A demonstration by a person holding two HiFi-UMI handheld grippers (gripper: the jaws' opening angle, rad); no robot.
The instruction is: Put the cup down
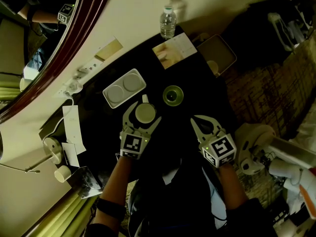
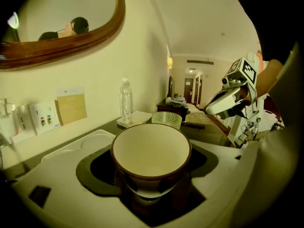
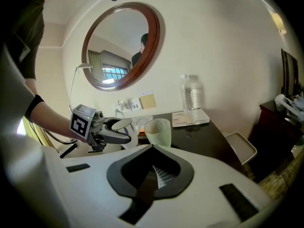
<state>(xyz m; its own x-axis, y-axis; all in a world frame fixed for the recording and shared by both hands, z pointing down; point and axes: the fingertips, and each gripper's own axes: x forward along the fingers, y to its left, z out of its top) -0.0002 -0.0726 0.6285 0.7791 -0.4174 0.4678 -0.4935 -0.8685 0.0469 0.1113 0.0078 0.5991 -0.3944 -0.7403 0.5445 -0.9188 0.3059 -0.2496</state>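
Observation:
A white cup with a brown rim sits upright between the jaws of my left gripper, which is shut on it. The cup is over the dark table, just in front of a white tray. In the left gripper view the cup fills the middle and is empty. Whether its base touches the table is hidden. My right gripper is shut and empty, to the right of the cup. From the right gripper view, the left gripper and the cup show at the left.
A green textured glass stands just beyond and right of the cup. A water bottle and a booklet are at the table's far edge. Another tray lies at the far right. A round mirror hangs on the wall.

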